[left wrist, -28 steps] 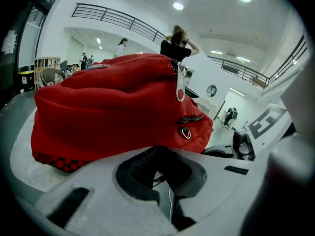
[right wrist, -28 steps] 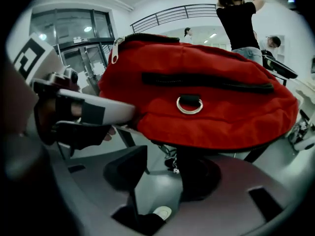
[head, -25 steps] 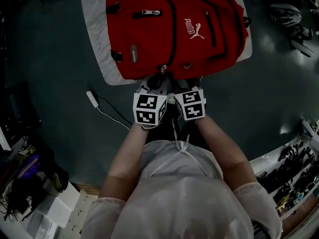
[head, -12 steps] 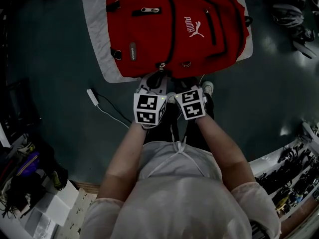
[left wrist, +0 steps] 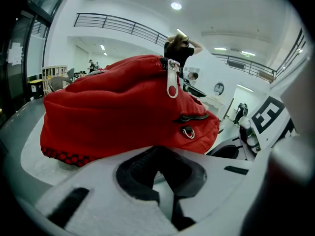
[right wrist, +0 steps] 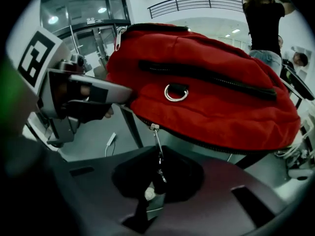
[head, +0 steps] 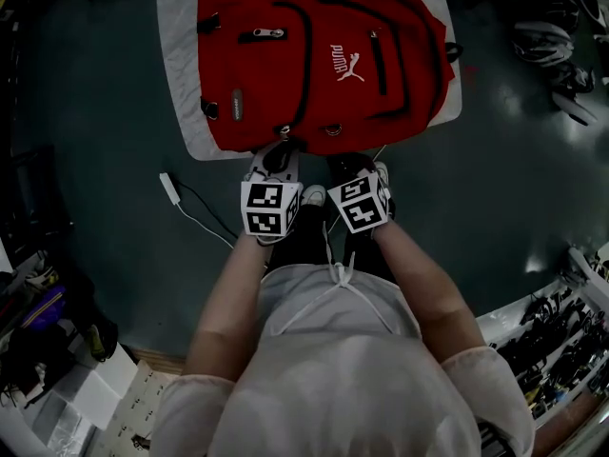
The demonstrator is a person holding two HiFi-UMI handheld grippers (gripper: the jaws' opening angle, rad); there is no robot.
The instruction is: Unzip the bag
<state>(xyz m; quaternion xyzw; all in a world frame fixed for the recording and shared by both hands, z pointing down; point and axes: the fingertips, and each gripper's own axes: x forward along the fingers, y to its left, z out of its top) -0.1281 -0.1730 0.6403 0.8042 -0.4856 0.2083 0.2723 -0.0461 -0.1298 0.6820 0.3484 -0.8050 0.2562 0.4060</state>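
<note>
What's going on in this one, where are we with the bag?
A person with a tool in each hand stands at a red fabric backpack lying on a pale grey mat. The right tool has just been closing its jaws and now pinches the small metal zipper pull at the backpack's near edge. The left tool sits alongside, jaws together, nothing between them. The zipper does not look opened yet.

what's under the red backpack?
A pale tabletop, whose border shows on three sides of the red Puma backpack. Anything lying directly beneath the bag is covered.
</note>
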